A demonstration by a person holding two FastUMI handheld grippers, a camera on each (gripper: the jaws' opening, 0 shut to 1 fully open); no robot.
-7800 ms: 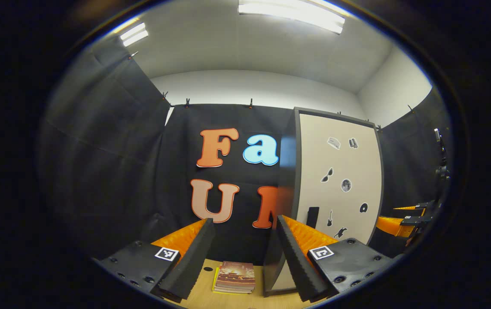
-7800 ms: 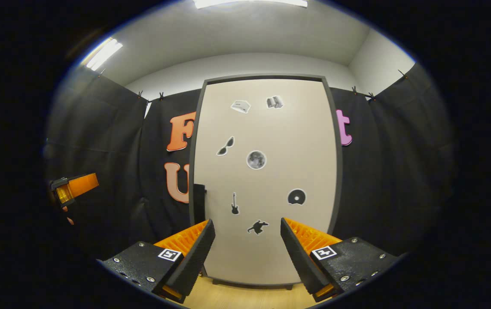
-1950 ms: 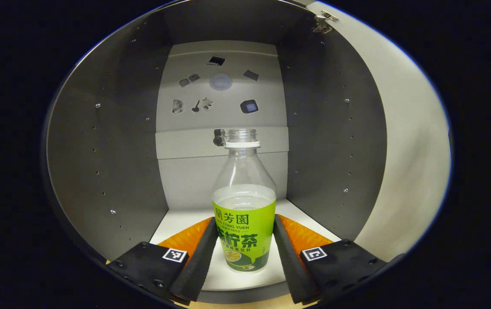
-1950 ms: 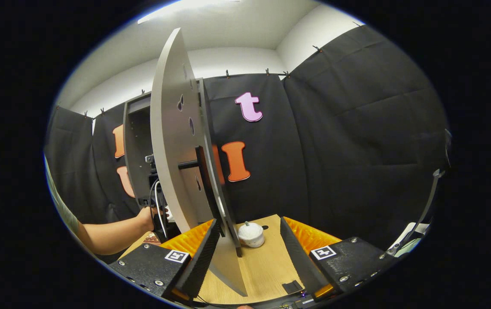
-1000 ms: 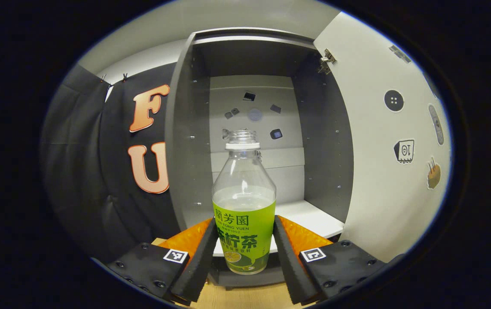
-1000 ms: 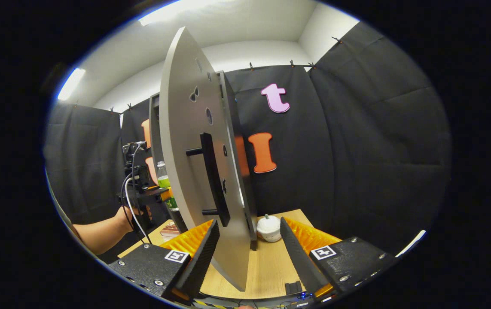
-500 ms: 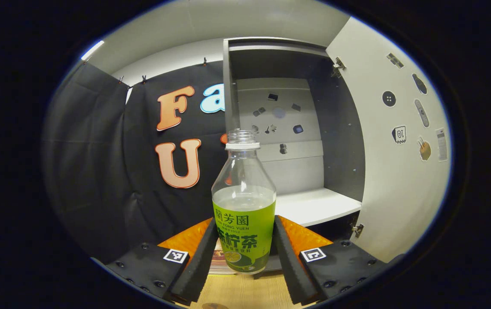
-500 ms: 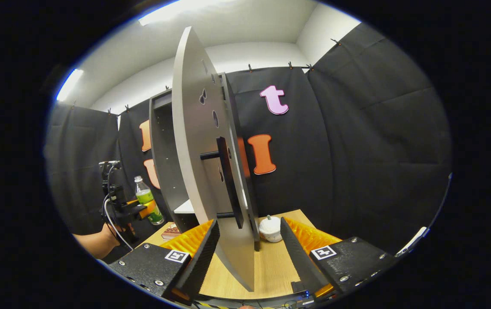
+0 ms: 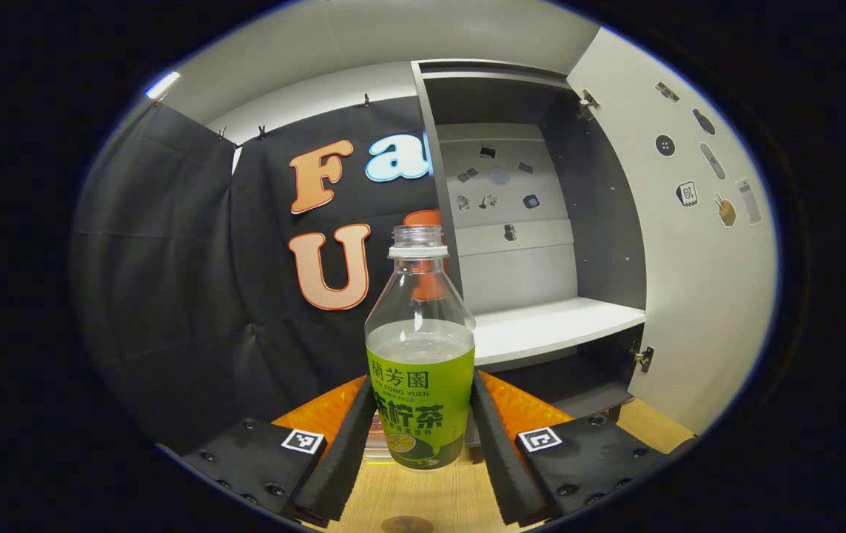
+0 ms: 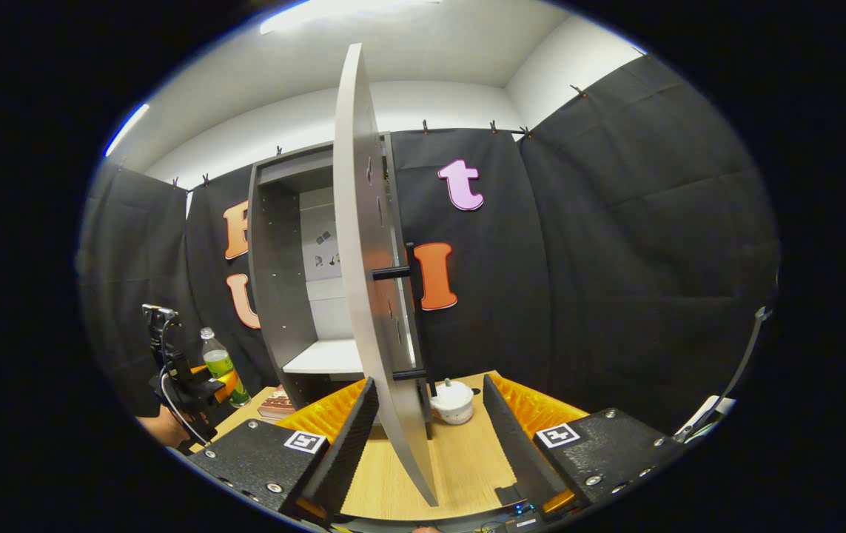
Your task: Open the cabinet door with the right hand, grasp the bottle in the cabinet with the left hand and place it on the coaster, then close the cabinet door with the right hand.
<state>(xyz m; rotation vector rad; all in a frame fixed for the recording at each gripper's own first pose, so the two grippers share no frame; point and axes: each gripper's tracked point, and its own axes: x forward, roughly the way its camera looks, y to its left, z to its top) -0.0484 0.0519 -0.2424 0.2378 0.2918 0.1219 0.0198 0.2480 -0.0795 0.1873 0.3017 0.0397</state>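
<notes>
We hold the green-labelled tea bottle (image 9: pixel 420 370) pinched in the left tool (image 9: pixel 420 437), frame centre, above the worktop (image 9: pixel 423 500). The right tool (image 10: pixel 426 437) is spread around the open cabinet door (image 10: pixel 363 296). Next: lower onto the coaster (image 9: pixel 406 524), bottom edge.

Saw left gripper (image 9: pixel 420 437) clamped on bottle (image 9: pixel 420 370), both fingers (image 9: pixel 341 444) pressed against green label, bottle upright, uncapped, part full of pale liquid. Bottle hung above wooden tabletop (image 9: pixel 430 496), clear of it. Cabinet (image 9: pixel 600 222) stood behind bottle and to its right, door (image 9: pixel 696 296) swung wide open at far right, white shelf (image 9: pixel 548 329) bare. Small stickers dotted cabinet back panel and door's inner face. Books (image 9: pixel 378 444) lay just behind bottle, low. Dark round disc (image 9: pixel 407 525) sat on tabletop below bottle; couldn't tell what.
</notes>
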